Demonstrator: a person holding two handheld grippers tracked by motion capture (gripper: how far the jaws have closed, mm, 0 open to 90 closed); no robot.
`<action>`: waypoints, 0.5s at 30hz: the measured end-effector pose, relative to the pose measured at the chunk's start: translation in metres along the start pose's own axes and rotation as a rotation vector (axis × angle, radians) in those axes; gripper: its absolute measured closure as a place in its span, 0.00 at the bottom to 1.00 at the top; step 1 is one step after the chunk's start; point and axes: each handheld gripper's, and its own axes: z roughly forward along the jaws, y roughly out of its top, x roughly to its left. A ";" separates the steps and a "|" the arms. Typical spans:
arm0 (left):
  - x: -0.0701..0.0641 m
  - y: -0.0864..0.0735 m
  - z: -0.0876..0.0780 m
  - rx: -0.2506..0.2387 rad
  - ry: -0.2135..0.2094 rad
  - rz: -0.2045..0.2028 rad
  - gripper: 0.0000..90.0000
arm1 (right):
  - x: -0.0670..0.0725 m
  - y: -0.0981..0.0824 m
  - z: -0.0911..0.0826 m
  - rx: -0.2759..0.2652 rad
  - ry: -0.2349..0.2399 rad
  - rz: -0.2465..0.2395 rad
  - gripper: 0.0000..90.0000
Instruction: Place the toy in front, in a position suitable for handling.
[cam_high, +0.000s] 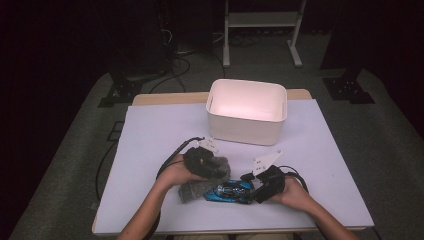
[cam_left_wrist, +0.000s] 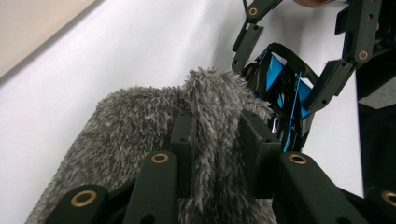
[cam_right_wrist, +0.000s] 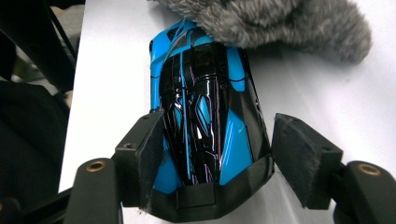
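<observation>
A blue and black toy car (cam_high: 230, 191) lies on the white table, its nose under the edge of a grey fuzzy cloth (cam_high: 192, 191). My left gripper (cam_high: 216, 169) is shut on a raised fold of that cloth (cam_left_wrist: 135, 121), both pads sunk into the fur. My right gripper (cam_high: 251, 192) straddles the car's tail. In the right gripper view the car (cam_right_wrist: 205, 93) sits between the jaws of that gripper (cam_right_wrist: 215, 154): the left pad touches its side, and the right pad stands a little off it. The cloth (cam_right_wrist: 261, 18) covers the car's far end. The left gripper view shows the car (cam_left_wrist: 280, 88) beyond the cloth.
A white plastic bin (cam_high: 245, 131) stands open at the back middle of the table, just beyond both hands. The table's front edge runs close under the forearms. Dark floor, cables and a white frame lie beyond the table.
</observation>
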 end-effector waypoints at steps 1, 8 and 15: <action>0.000 0.000 0.002 0.018 -0.018 -0.002 0.77 | 0.003 0.000 -0.001 -0.003 -0.013 -0.014 0.37; -0.007 -0.002 0.004 0.030 -0.058 0.017 0.83 | 0.017 -0.001 -0.004 -0.015 -0.088 -0.105 0.38; -0.025 -0.007 -0.008 -0.003 -0.050 0.069 0.84 | 0.018 0.002 -0.008 -0.006 -0.093 -0.090 0.27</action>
